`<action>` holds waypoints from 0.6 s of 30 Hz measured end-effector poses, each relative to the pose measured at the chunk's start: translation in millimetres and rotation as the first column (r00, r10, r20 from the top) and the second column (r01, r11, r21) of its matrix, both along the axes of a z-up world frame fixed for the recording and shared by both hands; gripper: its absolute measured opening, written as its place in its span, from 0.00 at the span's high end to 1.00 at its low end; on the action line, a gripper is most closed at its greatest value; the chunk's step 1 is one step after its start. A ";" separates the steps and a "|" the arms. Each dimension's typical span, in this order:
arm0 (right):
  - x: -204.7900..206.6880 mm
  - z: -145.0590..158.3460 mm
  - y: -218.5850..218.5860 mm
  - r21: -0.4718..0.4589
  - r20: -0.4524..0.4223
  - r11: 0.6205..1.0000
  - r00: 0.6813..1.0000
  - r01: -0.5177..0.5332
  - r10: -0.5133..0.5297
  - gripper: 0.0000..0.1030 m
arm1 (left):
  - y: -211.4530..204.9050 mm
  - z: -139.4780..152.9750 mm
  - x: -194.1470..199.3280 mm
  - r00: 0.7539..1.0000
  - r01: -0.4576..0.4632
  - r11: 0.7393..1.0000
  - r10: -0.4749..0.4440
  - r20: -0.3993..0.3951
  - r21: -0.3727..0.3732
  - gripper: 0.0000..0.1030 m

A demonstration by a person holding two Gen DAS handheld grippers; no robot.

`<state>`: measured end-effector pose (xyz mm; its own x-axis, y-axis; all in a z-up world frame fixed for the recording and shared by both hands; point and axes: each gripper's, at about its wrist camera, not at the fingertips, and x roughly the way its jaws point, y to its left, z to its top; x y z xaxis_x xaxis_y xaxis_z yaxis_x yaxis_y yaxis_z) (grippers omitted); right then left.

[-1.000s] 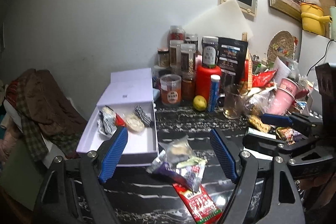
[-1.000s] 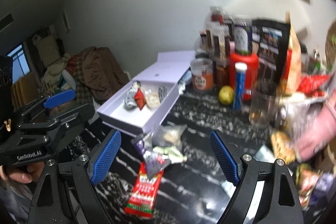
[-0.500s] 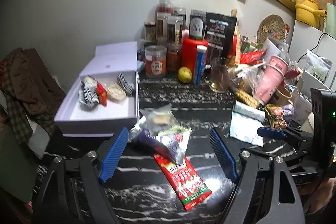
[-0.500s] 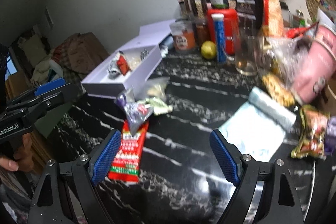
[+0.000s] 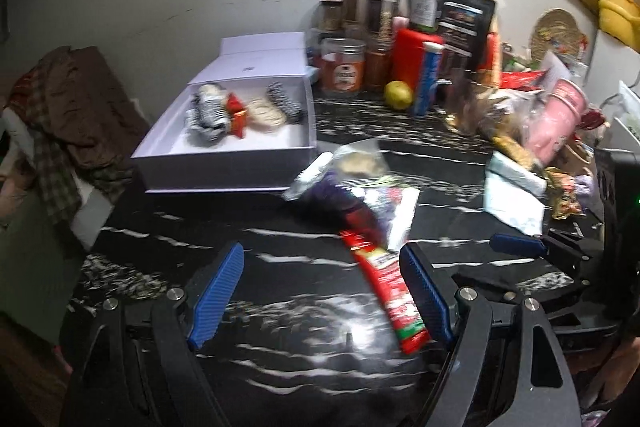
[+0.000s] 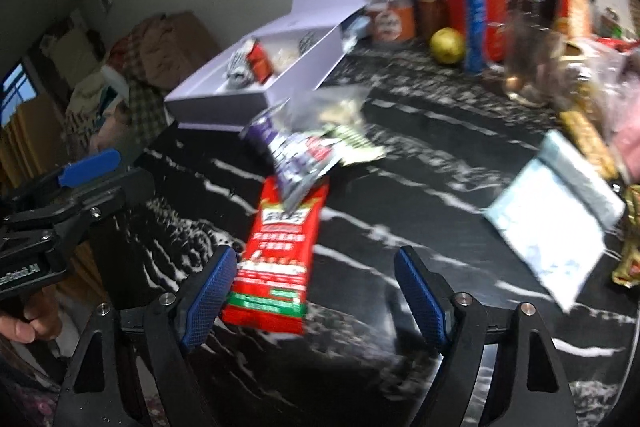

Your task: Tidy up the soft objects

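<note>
We hold the left gripper (image 5: 322, 291) over the black marbled table (image 5: 280, 347), its blue-padded jaws wide apart with nothing gripped. We take the white box (image 5: 224, 163) as our landmark: it sits open at the table's far left, with a few small wrapped items lying inside it. Just to the right of the box's near corner lies a loose heap of soft snack packets (image 5: 352, 187), a purple and silver one on top. A long red packet (image 5: 384, 279) runs from that heap toward us, and its near end lies beside the left gripper's right pad. Our right gripper (image 6: 316, 291) hangs above the same red packet (image 6: 280, 251); its jaws are closing but stand wide, and the packet's lower end lies by the left pad without being pressed. Beyond the box, jars and a lemon (image 5: 398, 95) crowd the wall.
</note>
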<state>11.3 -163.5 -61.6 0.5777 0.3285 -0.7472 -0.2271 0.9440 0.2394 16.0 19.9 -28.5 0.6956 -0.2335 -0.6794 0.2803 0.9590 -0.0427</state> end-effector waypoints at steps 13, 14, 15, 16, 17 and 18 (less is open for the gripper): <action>28.0 -31.8 50.8 -0.151 -0.067 0.985 0.995 -0.082 0.073 0.25 | 34.2 -5.6 5.5 0.993 -0.122 0.992 0.122 -0.005 -0.033 0.22; 27.5 -33.5 50.1 -0.156 -0.063 0.984 0.995 -0.082 0.073 0.36 | 35.2 -6.3 6.6 0.992 -0.125 0.992 0.125 -0.007 -0.035 0.22; 26.3 -33.2 50.8 -0.181 -0.047 0.980 0.996 -0.088 0.081 0.43 | 35.9 -7.1 8.3 0.992 -0.128 0.991 0.127 -0.009 -0.039 0.22; 24.9 -32.7 52.1 -0.201 -0.040 0.973 0.994 -0.110 0.104 0.50 | 35.8 -7.5 10.6 0.992 -0.129 0.991 0.128 -0.012 -0.044 0.22; 24.2 -32.2 50.4 -0.199 -0.044 0.973 0.993 -0.119 0.112 0.51 | 34.8 -7.6 12.6 0.992 -0.125 0.991 0.125 -0.015 -0.051 0.22; 23.5 -31.5 47.5 -0.185 -0.047 0.975 0.993 -0.119 0.112 0.52 | 32.3 -8.3 16.5 0.993 -0.113 0.991 0.112 -0.023 -0.067 0.22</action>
